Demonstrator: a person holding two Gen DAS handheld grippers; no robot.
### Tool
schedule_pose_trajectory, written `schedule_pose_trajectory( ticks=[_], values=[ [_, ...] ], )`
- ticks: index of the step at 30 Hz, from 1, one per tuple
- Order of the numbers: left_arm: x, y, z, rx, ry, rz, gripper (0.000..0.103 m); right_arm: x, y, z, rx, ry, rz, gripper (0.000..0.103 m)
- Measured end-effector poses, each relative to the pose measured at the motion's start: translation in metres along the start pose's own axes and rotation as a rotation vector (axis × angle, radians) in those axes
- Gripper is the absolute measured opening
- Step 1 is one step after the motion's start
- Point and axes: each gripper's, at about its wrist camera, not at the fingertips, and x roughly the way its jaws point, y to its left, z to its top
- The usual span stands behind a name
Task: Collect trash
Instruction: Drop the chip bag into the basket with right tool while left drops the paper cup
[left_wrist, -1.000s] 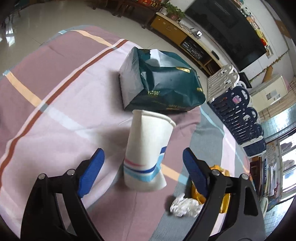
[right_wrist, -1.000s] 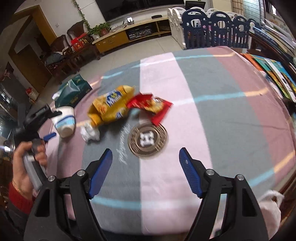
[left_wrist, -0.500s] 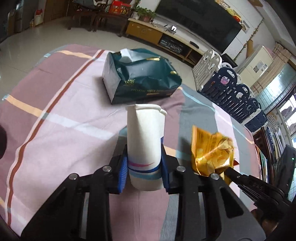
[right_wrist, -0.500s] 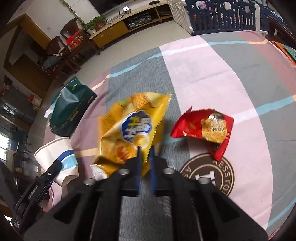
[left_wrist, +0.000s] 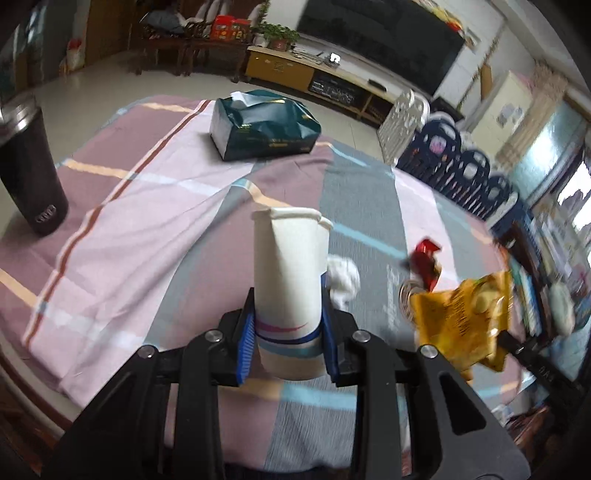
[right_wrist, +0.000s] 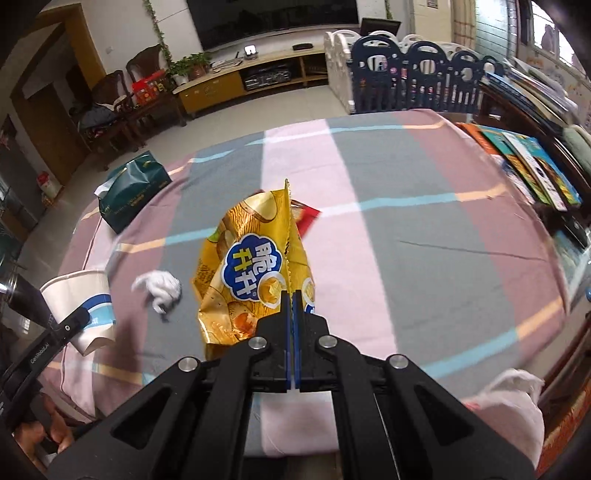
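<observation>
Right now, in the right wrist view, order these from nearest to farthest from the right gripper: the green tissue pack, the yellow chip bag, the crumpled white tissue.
1. Yellow chip bag: pinched in the right gripper, directly ahead.
2. Crumpled white tissue: on the cloth, left of the bag.
3. Green tissue pack: far left, near the table's far edge.

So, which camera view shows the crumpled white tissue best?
The right wrist view: the crumpled white tissue lies whole and unhidden on the tablecloth. In the left wrist view it is blurred and partly hidden behind the paper cup.
</observation>
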Motion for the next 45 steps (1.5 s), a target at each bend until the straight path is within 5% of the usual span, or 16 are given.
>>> schedule_pose_trajectory(
  ticks=[14,32,39,45],
  values=[
    [-0.088,-0.069,-0.023,0.222,-0.135,0.044,0.031,-0.087,-0.024,-0.022,-0.006,-0.138,-0.022,0.002],
    [-0.119,-0.110,-0.051,0.318,-0.147,-0.031,0.031,-0.142,-0.057,-0.049,-0.031,-0.188,-0.052,0.002],
    [-0.124,-0.138,-0.066,0.378,-0.134,-0.078,0.031,-0.161,-0.112,-0.082,0.001,-0.135,-0.157,0.002],
    [-0.133,-0.168,-0.083,0.444,-0.131,-0.120,0.031,-0.136,-0.145,-0.130,0.040,0.027,-0.225,0.002]
  ],
)
